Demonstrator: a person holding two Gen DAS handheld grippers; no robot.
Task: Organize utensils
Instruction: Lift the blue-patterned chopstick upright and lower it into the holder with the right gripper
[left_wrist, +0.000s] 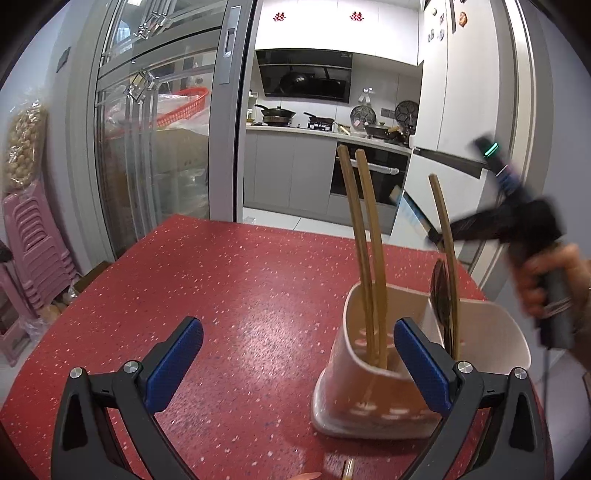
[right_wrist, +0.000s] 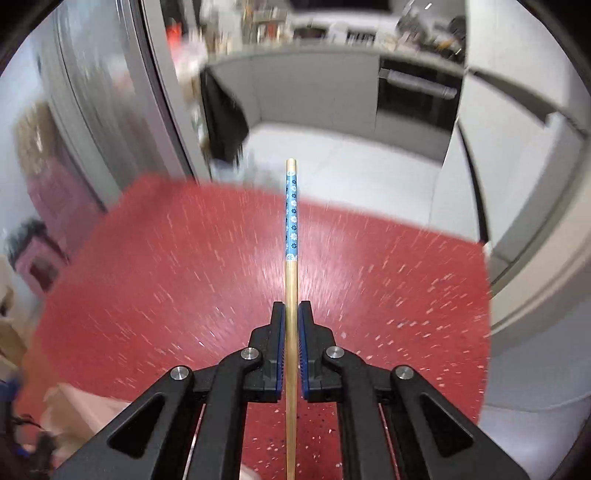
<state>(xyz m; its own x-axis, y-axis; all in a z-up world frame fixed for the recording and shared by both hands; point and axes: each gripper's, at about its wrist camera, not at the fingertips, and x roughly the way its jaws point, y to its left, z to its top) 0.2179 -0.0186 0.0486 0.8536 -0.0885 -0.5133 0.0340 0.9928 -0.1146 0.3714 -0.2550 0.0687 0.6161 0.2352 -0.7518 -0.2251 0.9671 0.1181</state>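
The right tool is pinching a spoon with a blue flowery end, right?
Not a spoon. The right wrist view shows the right tool shut on a chopstick, a thin straight wooden stick. Its far end does have the blue flowery pattern.

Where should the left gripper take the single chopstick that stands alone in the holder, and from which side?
Grip the single chopstick on its bare upper shaft, well above the holder rim, coming in from the side. It stands nearly upright, apart from the pair, so the open left gripper probably has room around it.
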